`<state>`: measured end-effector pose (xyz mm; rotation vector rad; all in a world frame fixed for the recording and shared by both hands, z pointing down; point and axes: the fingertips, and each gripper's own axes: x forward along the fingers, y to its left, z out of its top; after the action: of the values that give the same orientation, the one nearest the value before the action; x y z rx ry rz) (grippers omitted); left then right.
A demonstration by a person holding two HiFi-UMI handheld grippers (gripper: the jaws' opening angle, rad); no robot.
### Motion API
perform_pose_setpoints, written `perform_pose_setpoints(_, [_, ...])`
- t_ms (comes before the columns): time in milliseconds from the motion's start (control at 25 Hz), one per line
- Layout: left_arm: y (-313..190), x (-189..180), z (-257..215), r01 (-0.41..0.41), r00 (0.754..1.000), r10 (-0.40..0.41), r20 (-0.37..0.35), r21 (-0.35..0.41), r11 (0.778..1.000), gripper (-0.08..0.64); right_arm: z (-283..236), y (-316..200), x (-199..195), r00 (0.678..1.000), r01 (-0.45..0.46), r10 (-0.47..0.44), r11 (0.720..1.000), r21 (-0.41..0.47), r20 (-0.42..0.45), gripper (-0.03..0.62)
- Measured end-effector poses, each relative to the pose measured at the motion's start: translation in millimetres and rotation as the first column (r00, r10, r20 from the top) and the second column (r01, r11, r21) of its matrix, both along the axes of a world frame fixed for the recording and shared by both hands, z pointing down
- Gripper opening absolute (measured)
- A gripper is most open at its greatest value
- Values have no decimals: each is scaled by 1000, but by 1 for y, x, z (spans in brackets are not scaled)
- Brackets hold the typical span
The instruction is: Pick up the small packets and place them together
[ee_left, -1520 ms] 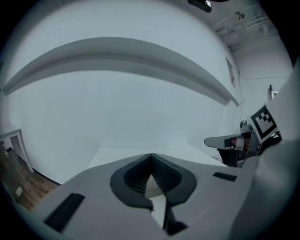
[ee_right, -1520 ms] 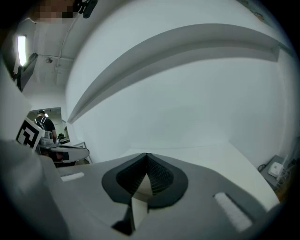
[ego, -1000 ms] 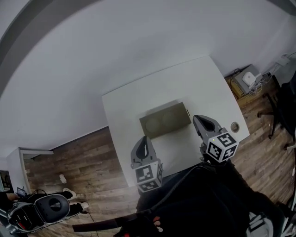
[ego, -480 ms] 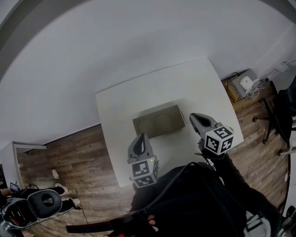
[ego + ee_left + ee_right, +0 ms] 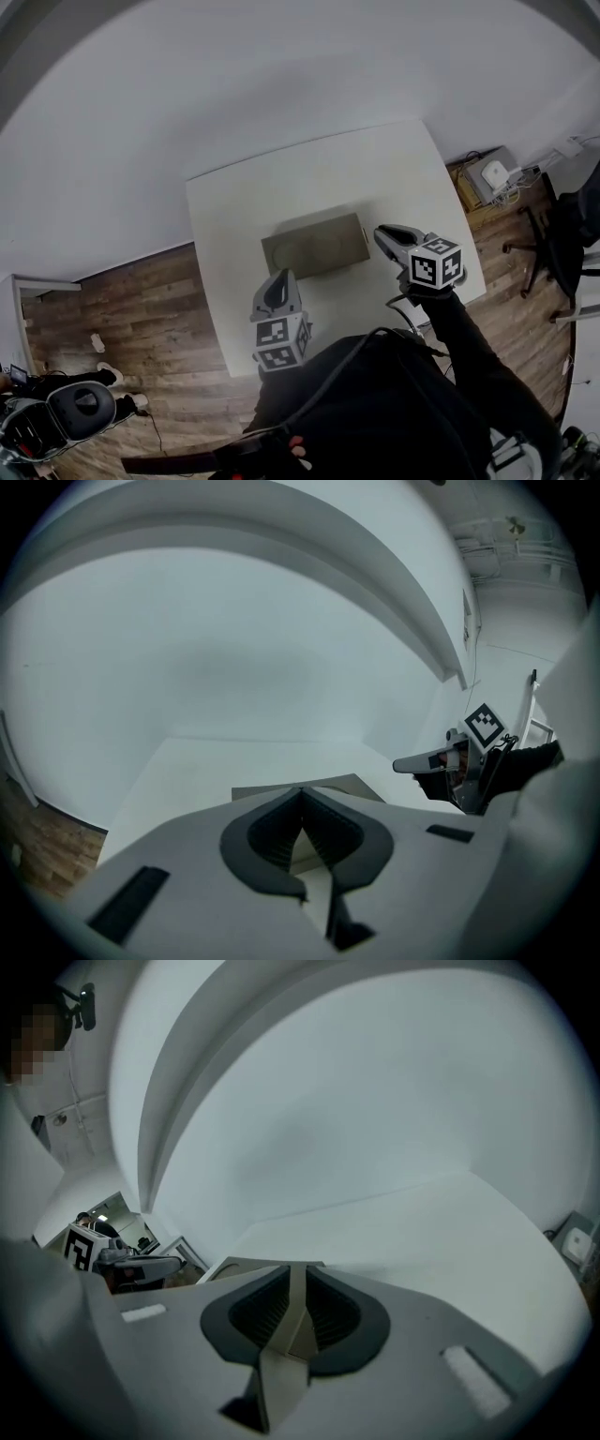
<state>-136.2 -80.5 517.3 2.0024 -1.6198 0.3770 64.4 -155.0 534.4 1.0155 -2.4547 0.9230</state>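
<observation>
Both empty, left gripper (image 5: 278, 279) closed and right gripper (image 5: 381, 232) barely opening, the fingers are risking nudging the twelve-o'clock tray (image 5: 314, 246).

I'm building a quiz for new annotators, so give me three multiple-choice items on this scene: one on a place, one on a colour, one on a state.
1. Where does the flat olive-brown rectangular tray lie?
A on the floor; B near the middle of the table; C on a chair.
2. What colour is the square table top?
A black; B red; C white.
3. How do the left gripper's fingers stand?
A wide apart; B together, empty; C clamped on a packet.

Answers: B, the head view shows table top all round the tray. C, it reads white against the brown wooden floor. B, the left gripper view shows the tips meeting with nothing between.
</observation>
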Motion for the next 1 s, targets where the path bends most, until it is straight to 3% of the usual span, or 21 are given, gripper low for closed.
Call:
perform_pose_setpoints(200, [-2,5,14,-22,1000,21,-21,-43,999,2,24,-6,-2,987,152,-153,987,-45,-38,68])
perform_pose_setpoints(360, [3,13,27,-59,998,57,-28,-96,994,2,35,2,-8,928,356,-358,934,-38,-104,126])
perform_pose_setpoints(520, [4,21,37,-84,996,80,-31,-130,988,2,52,3,-4,805,538,-532,841,-56,-263,194])
perform_pose_setpoints(640, [5,24,43,-99,995,94,-41,-148,984,2,64,1,0,706,629,-610,774,-79,-360,214])
perform_pose_setpoints(1000, [10,32,61,-112,994,108,-30,-214,970,2,97,10,-4,432,798,-753,576,-179,-497,238])
